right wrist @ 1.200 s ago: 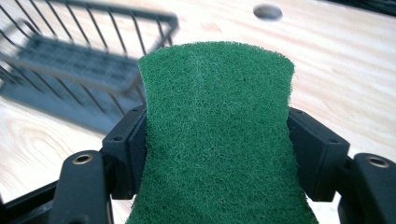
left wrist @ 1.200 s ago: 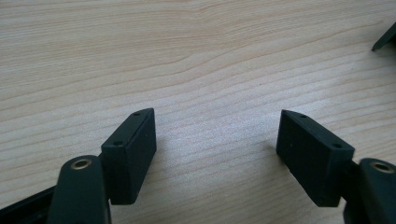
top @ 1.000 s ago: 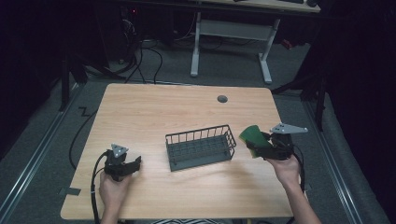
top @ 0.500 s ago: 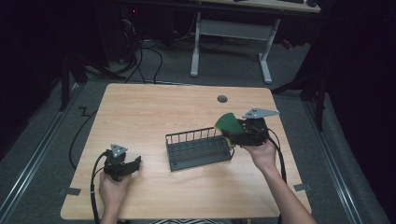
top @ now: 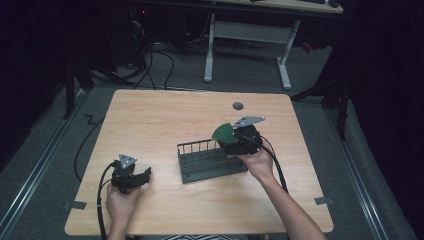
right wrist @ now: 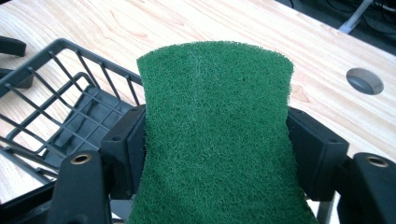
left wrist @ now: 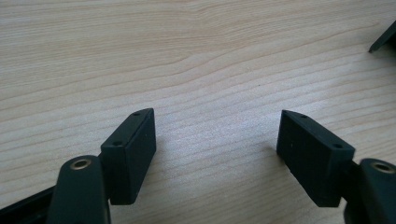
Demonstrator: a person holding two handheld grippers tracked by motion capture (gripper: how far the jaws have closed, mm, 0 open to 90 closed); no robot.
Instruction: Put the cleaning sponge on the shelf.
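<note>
Right gripper (top: 231, 139) clamped on green scouring pad (right wrist: 217, 135), above rack (top: 210, 162) right end. Lower into rack before releasing. Left gripper (left wrist: 217, 156) open, empty, left of rack.

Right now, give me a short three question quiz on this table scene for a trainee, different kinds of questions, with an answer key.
1. True or false: the left gripper holds something between its jaws.
2. Multiple choice: what does the right gripper grip? A) a white cloth B) a green scouring pad C) a metal spoon
3. Fill in the missing word: the right gripper holds its load above the right end of the dark wire ____ on the wooden table.

Key
1. False. Its jaws stand apart over bare wood.
2. B. The pad is pinched between the two jaws.
3. basket.
</note>
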